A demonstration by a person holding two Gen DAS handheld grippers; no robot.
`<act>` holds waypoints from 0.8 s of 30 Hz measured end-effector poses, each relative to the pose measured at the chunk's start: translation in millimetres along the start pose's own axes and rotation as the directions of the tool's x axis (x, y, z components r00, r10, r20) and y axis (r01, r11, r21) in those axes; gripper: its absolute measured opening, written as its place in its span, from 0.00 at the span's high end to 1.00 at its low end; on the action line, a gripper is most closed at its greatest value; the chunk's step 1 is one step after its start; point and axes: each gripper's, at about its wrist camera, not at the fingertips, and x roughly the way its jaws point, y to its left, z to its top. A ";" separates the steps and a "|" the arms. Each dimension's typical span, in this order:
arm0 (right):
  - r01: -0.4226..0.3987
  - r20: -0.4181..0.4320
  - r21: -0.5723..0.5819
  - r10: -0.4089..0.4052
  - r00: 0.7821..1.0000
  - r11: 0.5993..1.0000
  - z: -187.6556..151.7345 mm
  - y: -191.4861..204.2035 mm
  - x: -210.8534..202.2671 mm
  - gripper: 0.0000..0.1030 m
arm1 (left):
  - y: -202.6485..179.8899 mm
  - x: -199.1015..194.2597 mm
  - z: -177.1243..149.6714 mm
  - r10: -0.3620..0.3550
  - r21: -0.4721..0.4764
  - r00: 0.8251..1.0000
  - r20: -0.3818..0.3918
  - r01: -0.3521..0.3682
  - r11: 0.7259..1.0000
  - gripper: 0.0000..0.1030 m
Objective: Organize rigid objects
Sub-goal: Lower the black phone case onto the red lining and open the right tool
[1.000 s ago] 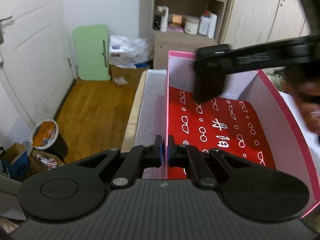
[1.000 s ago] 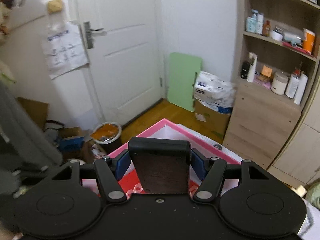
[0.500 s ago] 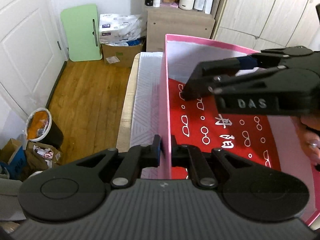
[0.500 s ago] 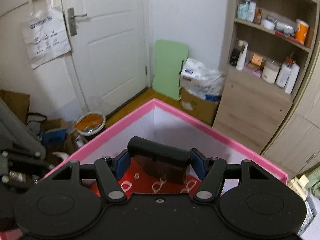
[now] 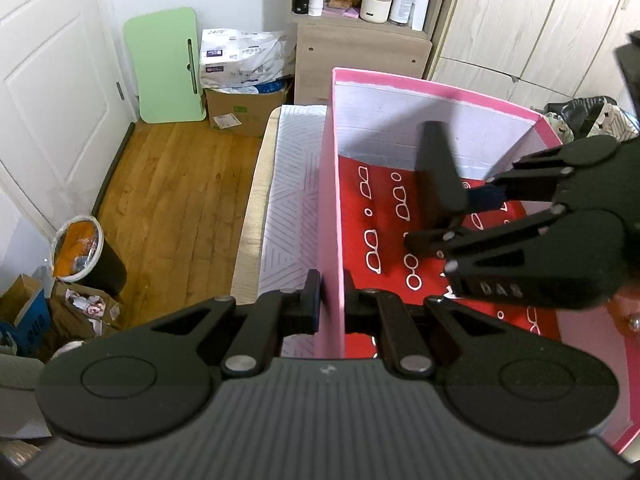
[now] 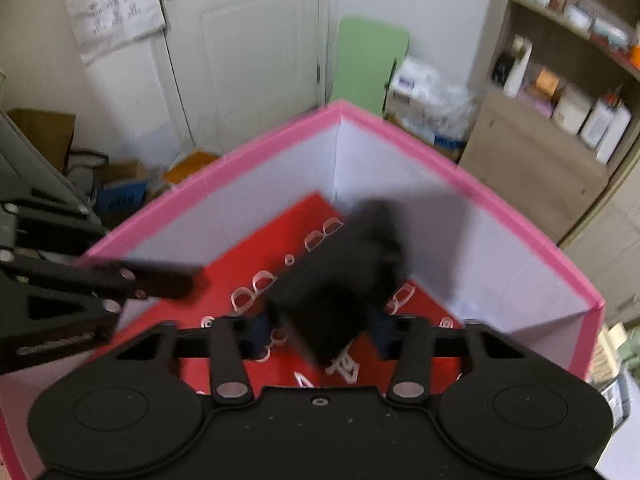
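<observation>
A pink box (image 5: 440,88) with white inner walls and a red floor printed with white glasses stands open. My left gripper (image 5: 332,300) is shut on the box's left wall, one finger outside and one inside. My right gripper (image 5: 452,220) reaches into the box from the right, and its jaws are closing. A black rectangular object (image 5: 436,168) leans tilted toward the far wall just past those fingertips. In the right wrist view this black object (image 6: 340,280) is blurred and skewed between the pads of the right gripper (image 6: 320,332), which do not press on it. The left gripper (image 6: 160,276) shows at the left wall.
The box rests on a white patterned surface (image 5: 288,200) beside a wooden floor. A green board (image 5: 164,64), a cardboard carton (image 5: 244,112) and a shelf cabinet (image 5: 360,40) stand beyond. A bin with an orange bag (image 5: 80,248) is at the left. A hand (image 5: 632,312) shows at the right edge.
The black object, held square between the right pads before, has slipped loose and tipped forward toward the box's far corner. The right gripper sank lower into the box. The left grip is unchanged.
</observation>
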 end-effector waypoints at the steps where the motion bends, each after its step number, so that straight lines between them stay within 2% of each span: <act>1: -0.008 -0.013 0.017 0.009 1.000 1.000 1.7 -1.8 2.2 0.58 | 0.1 0.2 0.3 0.000 0.001 1.000 0.000 0.000 1.000 0.92; 7: -0.092 -0.036 0.071 0.095 0.995 0.993 6.6 -8.8 5.6 0.59 | 1.6 -0.9 -1.3 -0.008 -0.007 1.000 0.004 0.008 1.000 0.92; 10: -0.189 -0.038 0.096 0.193 0.980 0.977 4.3 -13.3 2.0 0.58 | 1.1 -1.1 -1.7 -0.006 -0.005 1.000 0.006 0.006 1.000 0.92; 13: -0.236 -0.019 0.142 0.241 0.970 0.961 3.1 -14.5 -2.4 0.57 | -2.8 -4.6 -3.1 0.016 0.014 0.999 0.030 -0.016 1.000 0.92; 15: -0.234 0.012 0.150 0.235 0.972 0.961 4.4 -14.7 -7.4 0.56 | -8.1 -8.1 -4.4 0.044 0.040 0.997 0.058 -0.046 0.998 0.92; 19: -0.166 0.069 0.119 0.158 0.985 0.979 12.2 -16.4 -16.4 0.44 | -13.8 -12.3 -4.9 0.074 0.071 0.993 0.093 -0.081 0.994 0.92; 23: -0.126 0.082 0.132 0.116 0.990 0.983 20.9 -22.2 -8.7 0.43 | -12.3 -10.9 -3.4 0.065 0.072 0.995 0.076 -0.070 0.995 0.93; 24: -0.131 0.084 0.140 0.120 0.989 0.981 24.6 -25.0 -6.8 0.49 | -10.9 -10.0 -3.4 0.062 0.078 0.995 0.076 -0.068 0.995 0.95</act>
